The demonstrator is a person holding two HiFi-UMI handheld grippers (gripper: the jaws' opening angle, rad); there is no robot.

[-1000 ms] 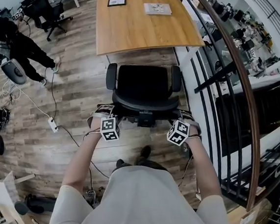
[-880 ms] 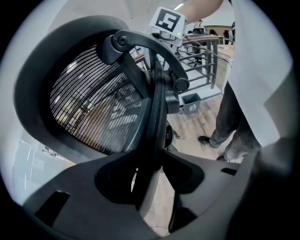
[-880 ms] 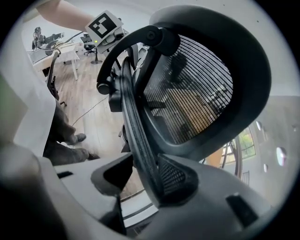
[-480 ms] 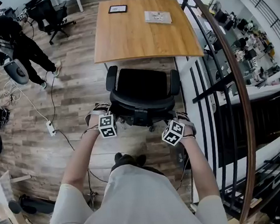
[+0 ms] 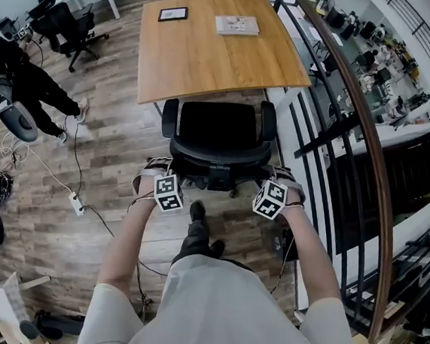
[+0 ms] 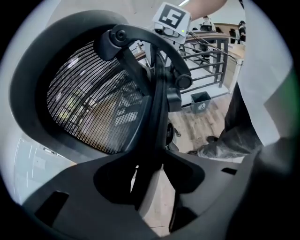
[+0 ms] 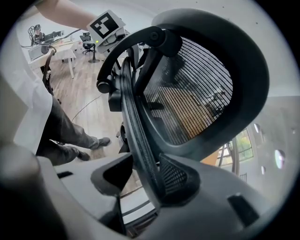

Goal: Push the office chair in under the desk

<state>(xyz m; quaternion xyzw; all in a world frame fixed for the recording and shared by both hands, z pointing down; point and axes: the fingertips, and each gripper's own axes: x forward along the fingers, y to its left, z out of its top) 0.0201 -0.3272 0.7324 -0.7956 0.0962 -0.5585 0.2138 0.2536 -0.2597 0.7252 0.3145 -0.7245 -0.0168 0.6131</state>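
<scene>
2 grippers, both clamped on the office chair (image 5: 219, 133) by its mesh backrest (image 6: 93, 93); left gripper (image 6: 152, 164) pinches the left rim, right gripper (image 7: 147, 176) pinches the right rim; chair faces the desk (image 5: 211, 54), seat front just at the desk's near edge, seat not under it yet; armrests clear of the desktop.

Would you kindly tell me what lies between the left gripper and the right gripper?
The office chair's backrest spans that gap in the head view. The left gripper and the right gripper each clamp one side of it.
</scene>
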